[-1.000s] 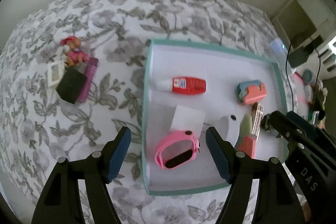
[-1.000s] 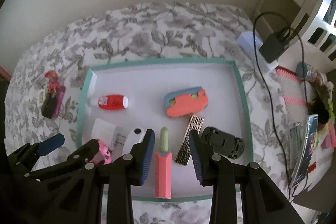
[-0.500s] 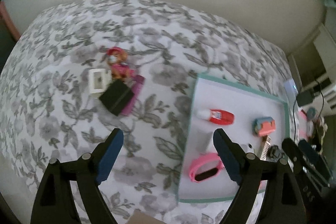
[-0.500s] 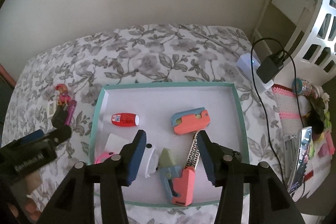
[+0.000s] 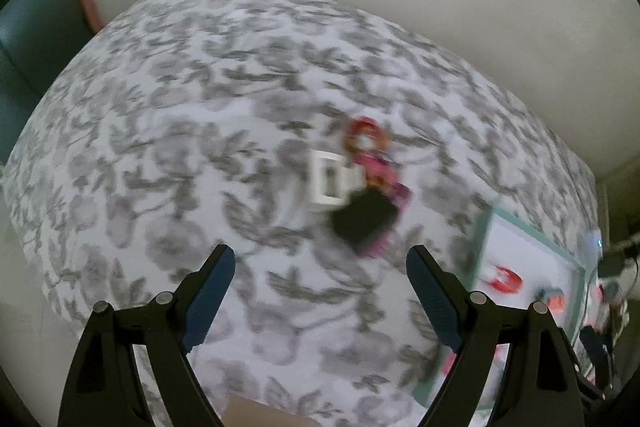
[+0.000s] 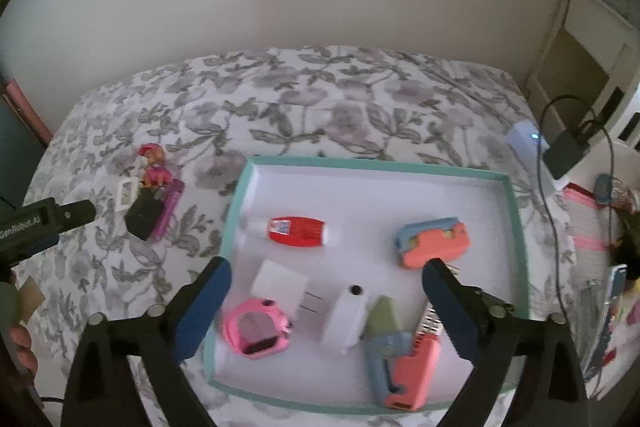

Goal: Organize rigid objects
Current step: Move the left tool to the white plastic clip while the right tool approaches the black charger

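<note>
A teal-rimmed white tray point(image 6: 516, 211) lies on the floral bed cover. It holds a red bottle point(image 6: 298, 231), a pink watch point(image 6: 258, 327), a white charger point(image 6: 280, 283), a white oval case point(image 6: 346, 319), and two coral-and-blue toys point(image 6: 434, 241) point(image 6: 404, 367). Left of the tray lie a black box point(image 6: 144, 215) point(image 5: 364, 217), a pink toy figure point(image 6: 154, 167) point(image 5: 370, 147), a white frame point(image 6: 127, 191) point(image 5: 330, 181) and a purple stick point(image 6: 170, 209). My right gripper point(image 6: 326, 275) is open above the tray. My left gripper point(image 5: 320, 267) is open, above the cover, short of the black box; this view is blurred.
A white plug hub point(image 6: 528, 143) with a black adapter point(image 6: 566, 153) and cable lies right of the tray. Pink and mixed clutter point(image 6: 592, 239) fills the right edge. A wall runs behind the bed. The left gripper's body point(image 6: 36, 223) shows at the left.
My left gripper has swung left from over the tray towards the black box and toy figure. My right gripper has risen and opened wide, leaving the coral-and-blue toy lying in the tray.
</note>
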Motion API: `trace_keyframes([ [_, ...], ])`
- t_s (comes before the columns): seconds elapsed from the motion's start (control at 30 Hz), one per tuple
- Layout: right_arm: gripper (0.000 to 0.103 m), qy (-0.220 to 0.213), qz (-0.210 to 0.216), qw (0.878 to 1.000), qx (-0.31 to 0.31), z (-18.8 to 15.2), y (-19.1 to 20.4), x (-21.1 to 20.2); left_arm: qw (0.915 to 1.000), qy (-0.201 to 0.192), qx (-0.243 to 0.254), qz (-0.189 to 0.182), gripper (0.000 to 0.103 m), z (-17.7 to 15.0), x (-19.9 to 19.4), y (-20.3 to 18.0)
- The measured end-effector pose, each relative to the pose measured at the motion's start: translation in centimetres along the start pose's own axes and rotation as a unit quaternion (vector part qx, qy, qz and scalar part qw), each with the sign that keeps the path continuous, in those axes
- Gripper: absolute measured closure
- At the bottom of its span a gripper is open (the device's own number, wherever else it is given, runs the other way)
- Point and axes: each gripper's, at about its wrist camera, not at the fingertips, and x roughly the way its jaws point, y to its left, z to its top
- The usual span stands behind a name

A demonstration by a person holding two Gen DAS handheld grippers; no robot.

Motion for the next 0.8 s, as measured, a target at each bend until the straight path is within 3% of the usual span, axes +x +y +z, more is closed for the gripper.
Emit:
trace_keyframes([
  [0.1, 0.000, -0.004, 0.029, 1.000, 0.001, 0.2, 1.0, 0.4, 0.9997, -0.004, -0.022, 0.010, 0.013, 0.5, 0.0, 2.0],
  [0.2, 0.000, -0.007, 0.045, 0.999, -0.001, 0.4, 2.1, 0.8, 0.9990, -0.008, -0.042, 0.015, 0.005, 0.9, 0.1, 3.6],
  [0.47, 0.000, -0.022, 0.068, 0.997, -0.044, 1.5, 6.5, 1.5, 0.9981, -0.007, -0.055, 0.026, 0.005, 2.1, 0.9, 5.5],
  [0.8, 0.000, -0.010, 0.078, 0.992, -0.095, 2.2, 11.7, 4.6, 0.9976, 0.007, -0.060, 0.035, 0.005, 4.0, 3.6, 6.5],
])
